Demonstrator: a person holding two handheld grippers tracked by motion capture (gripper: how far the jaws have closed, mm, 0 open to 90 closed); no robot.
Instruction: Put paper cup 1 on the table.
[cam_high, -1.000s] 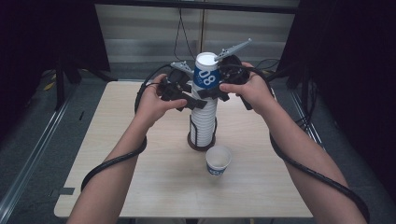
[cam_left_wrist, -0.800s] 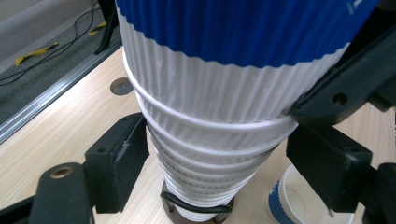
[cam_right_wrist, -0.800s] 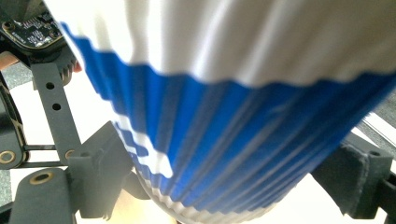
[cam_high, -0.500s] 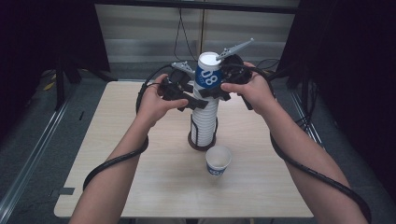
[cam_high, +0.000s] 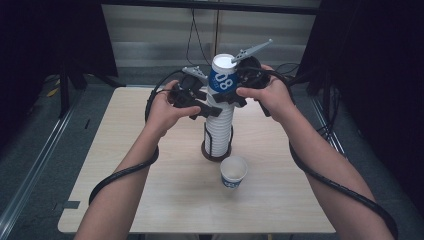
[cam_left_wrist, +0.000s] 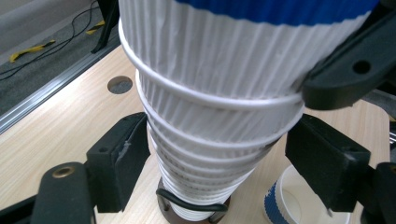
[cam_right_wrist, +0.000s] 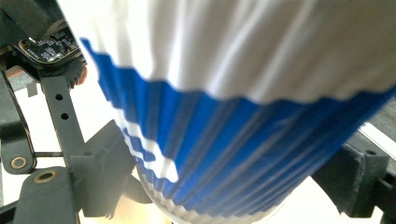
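A tall stack of upside-down ribbed white paper cups (cam_high: 220, 125) stands in a black ring holder (cam_high: 216, 151) on the wooden table (cam_high: 150, 190). On top sits a blue-banded cup marked 08 (cam_high: 223, 79), tipped slightly. My right gripper (cam_high: 226, 84) is shut on this top cup (cam_right_wrist: 224, 154), one jaw on each side. Just below it, my left gripper (cam_high: 214, 108) straddles the stack (cam_left_wrist: 210, 93). Its jaws have just been closing, and both pads now touch the ribbed sides. In the left gripper view, my left gripper (cam_left_wrist: 217, 158) sits under a jaw of the right one (cam_left_wrist: 345, 70).
One blue-and-white cup (cam_high: 233, 172) stands upright on the table just in front of the holder, also seen as the cup (cam_left_wrist: 289, 205) at lower right. A round hole (cam_left_wrist: 120, 84) is in the tabletop. Cables trail from both grippers along the forearms.
Both hands stay where they were. The top cup has tipped very slightly.
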